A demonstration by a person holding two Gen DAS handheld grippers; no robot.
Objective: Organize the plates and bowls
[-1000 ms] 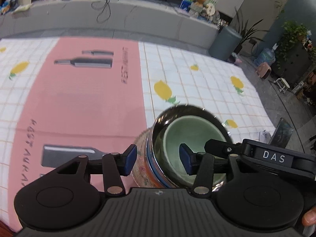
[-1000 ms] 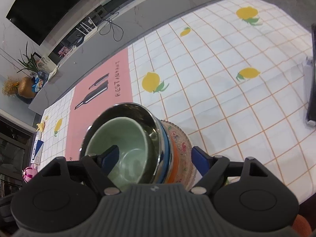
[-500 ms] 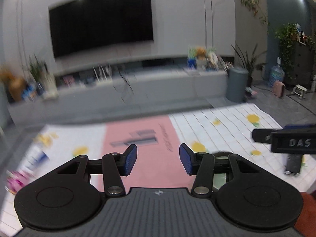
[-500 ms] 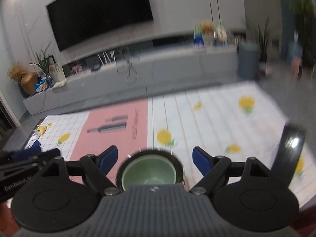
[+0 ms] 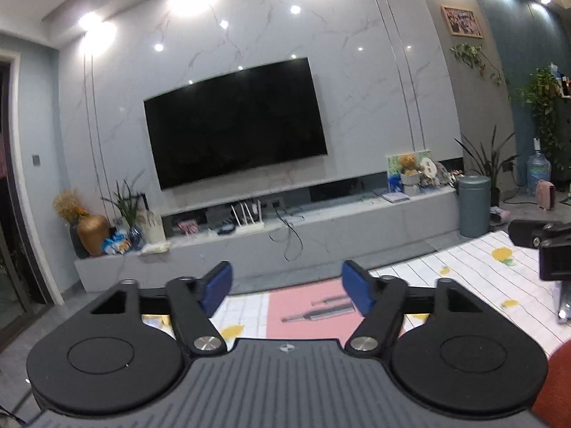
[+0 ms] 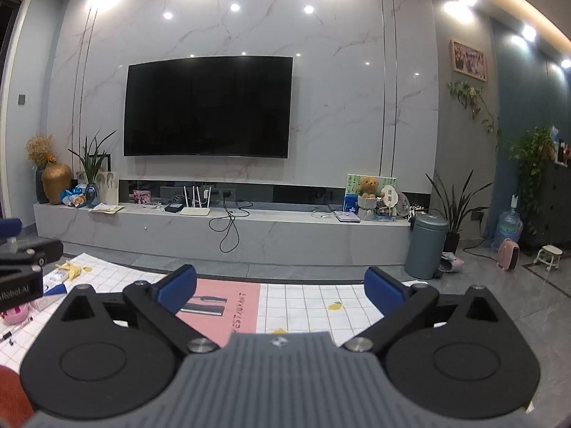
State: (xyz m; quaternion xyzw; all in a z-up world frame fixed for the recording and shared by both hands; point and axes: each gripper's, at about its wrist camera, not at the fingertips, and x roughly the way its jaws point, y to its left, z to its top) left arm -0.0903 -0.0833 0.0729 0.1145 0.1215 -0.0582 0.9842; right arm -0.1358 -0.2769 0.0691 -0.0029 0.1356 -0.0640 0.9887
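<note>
Bowls unseen; left hand-held gripper (image 5: 287,285), right hand-held gripper (image 6: 281,289) near-level, opening empty.

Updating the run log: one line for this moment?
left gripper: opening, empty | right gripper: opening, empty | bowls: out of view | facing television

Left hand-held gripper (image 5: 285,287) near level, jaws opening, empty; right hand-held gripper (image 6: 282,290) likewise.
</note>
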